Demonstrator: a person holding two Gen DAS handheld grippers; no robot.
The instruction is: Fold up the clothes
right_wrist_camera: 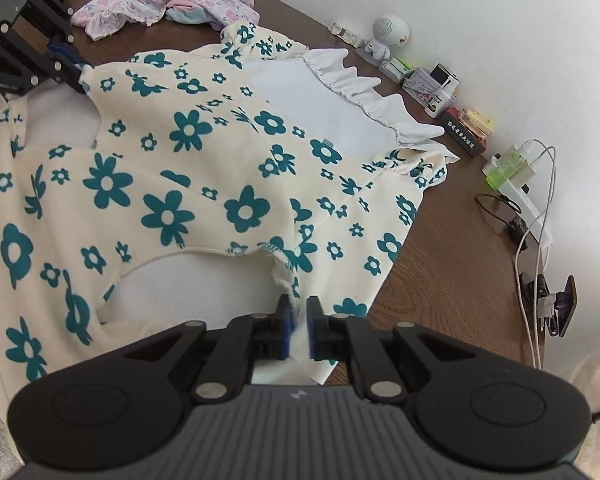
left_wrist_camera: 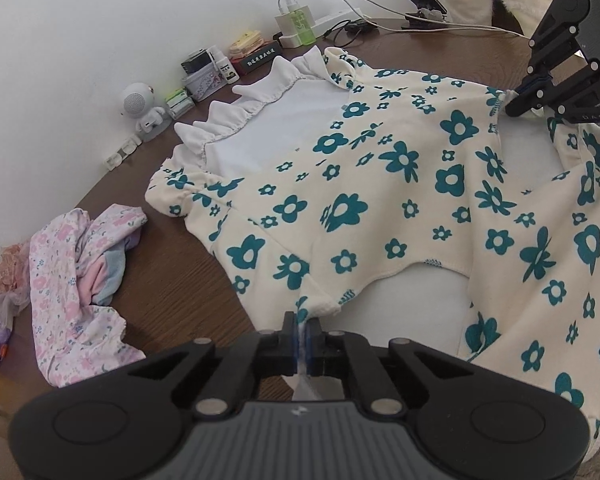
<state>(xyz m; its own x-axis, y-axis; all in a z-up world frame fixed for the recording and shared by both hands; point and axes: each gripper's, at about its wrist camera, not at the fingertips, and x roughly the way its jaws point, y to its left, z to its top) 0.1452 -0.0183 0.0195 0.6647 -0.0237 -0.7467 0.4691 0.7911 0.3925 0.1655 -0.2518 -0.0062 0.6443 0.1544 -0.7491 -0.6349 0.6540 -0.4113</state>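
Note:
A cream garment (left_wrist_camera: 380, 184) printed with teal flowers, with a white ruffled collar (left_wrist_camera: 260, 100), lies spread on the brown wooden table (left_wrist_camera: 172, 264). At the bottom of the left wrist view my left gripper (left_wrist_camera: 302, 322) is shut on a near corner of the garment's hem. My right gripper (left_wrist_camera: 516, 106) shows at the upper right, pinching another hem corner. In the right wrist view the garment (right_wrist_camera: 180, 160) fills the middle. There my right gripper (right_wrist_camera: 298, 310) is shut on the fabric edge, and my left gripper (right_wrist_camera: 76, 76) grips the cloth at the upper left.
A heap of pink floral clothes (left_wrist_camera: 80, 280) (right_wrist_camera: 168, 4) lies beside the garment. Along the wall stand a small white speaker figure (left_wrist_camera: 142, 106), little boxes (left_wrist_camera: 256, 56), a power strip with chargers and cables (right_wrist_camera: 512, 172), and a clamped phone (right_wrist_camera: 560, 308).

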